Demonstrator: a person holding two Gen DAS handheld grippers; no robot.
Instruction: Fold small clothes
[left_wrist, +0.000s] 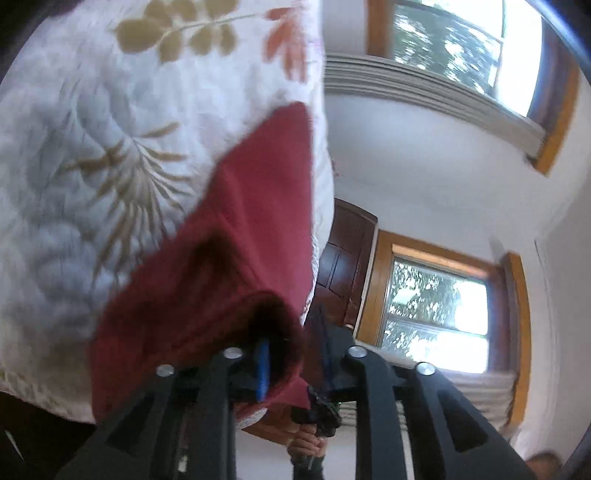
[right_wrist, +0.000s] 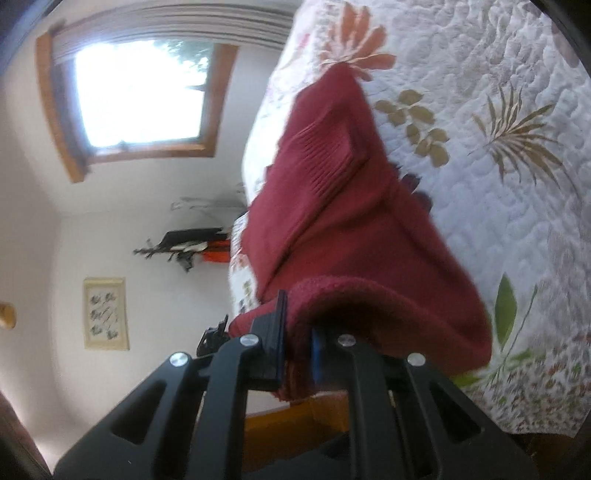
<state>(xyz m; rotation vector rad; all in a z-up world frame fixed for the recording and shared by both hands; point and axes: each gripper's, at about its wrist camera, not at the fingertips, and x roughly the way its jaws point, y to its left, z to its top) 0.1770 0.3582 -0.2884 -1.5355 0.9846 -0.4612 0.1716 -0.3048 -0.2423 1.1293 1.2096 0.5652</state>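
Nearest to us, our left gripper (left_wrist: 291, 363) has its jaws closed on a bunched edge of the dark red garment (left_wrist: 236, 236), blue pad buried in the fabric. Our right gripper (right_wrist: 299, 350) is likewise clamped on a rolled hem of the same cloth — the fold fills the gap between its fingers. From both grips the garment stretches away over the quilted floral bedspread (right_wrist: 480, 122), its pleated panel (right_wrist: 325, 162) lying against the quilt. Farther off we see wood-framed windows (left_wrist: 436, 314) and a framed print (right_wrist: 106, 314) — no writing on it or anywhere else is readable.
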